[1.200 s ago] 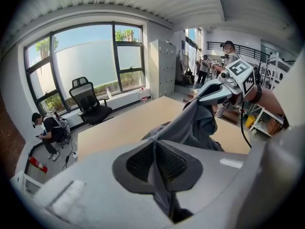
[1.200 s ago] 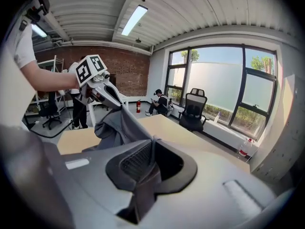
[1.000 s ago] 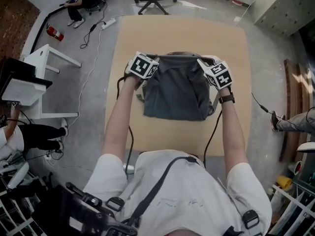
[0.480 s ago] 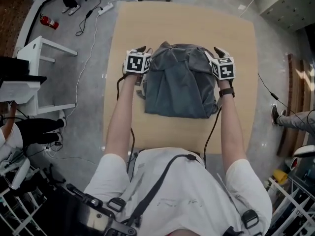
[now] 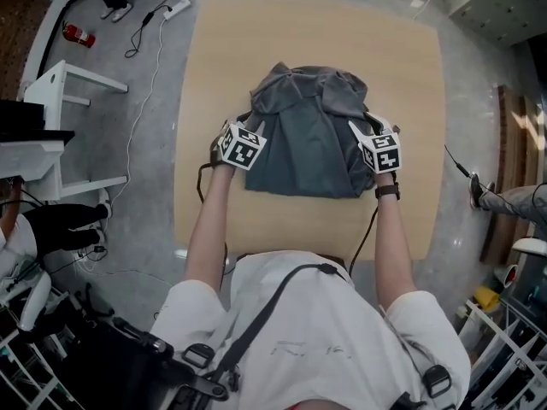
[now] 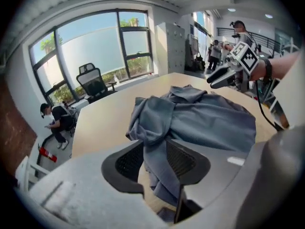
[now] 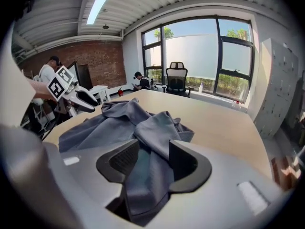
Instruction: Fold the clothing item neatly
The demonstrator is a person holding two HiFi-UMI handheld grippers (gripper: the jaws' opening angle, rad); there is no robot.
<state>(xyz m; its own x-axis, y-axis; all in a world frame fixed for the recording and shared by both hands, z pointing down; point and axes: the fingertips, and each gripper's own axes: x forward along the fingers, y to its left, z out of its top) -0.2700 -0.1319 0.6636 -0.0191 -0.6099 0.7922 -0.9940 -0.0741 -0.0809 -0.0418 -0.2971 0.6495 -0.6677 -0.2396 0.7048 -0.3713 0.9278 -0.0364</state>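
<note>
Grey crumpled cloth garment (image 5: 303, 135) rests on tan wooden table (image 5: 299, 32); left gripper (image 6: 155, 161) and right gripper (image 7: 152, 163), jaws just opening apart, straddle slack cloth, best withdrawn without dragging.

Glows with daylight from the windows (image 7: 205, 56) and a ceiling lamp (image 7: 99, 4); bends at edges (dark corners); blurs nearby.

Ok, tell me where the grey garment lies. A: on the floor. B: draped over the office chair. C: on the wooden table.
C: the grey garment lies crumpled on the wooden table, inside its edges.
</note>
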